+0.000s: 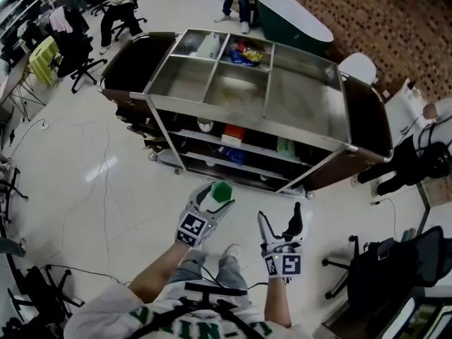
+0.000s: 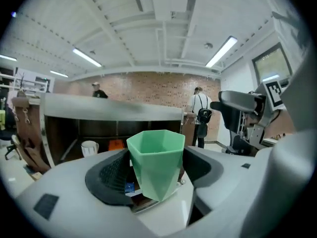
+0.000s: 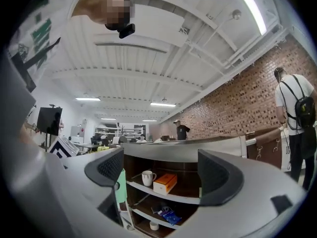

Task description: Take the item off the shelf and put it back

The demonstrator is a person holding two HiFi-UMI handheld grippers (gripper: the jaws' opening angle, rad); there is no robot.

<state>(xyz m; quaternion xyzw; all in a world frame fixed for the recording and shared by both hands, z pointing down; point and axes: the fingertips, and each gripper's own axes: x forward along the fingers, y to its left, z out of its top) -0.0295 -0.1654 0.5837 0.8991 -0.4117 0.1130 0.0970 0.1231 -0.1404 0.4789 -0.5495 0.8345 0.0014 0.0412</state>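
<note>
My left gripper (image 1: 217, 198) is shut on a pale green faceted cup (image 2: 155, 161), held upright between the dark pads and raised in front of the cart. From the head view the green cup (image 1: 221, 191) sits at the gripper's tip, just before the cart's lower shelves. My right gripper (image 1: 282, 226) is open with nothing between its fingers; in the right gripper view its jaws (image 3: 163, 172) stand wide, facing the cart shelves. The metal cart (image 1: 311, 129) has shelves holding a white mug (image 3: 147, 177) and an orange box (image 3: 165, 183).
The cart's top tray holds snack packets (image 1: 244, 54) at the back. Lower shelves carry blue packets (image 3: 167, 214) and a roll of tape (image 3: 154, 225). Office chairs (image 1: 74, 55) stand at the left, a black chair (image 1: 381, 260) at the right. People stand beyond the cart (image 3: 292, 118).
</note>
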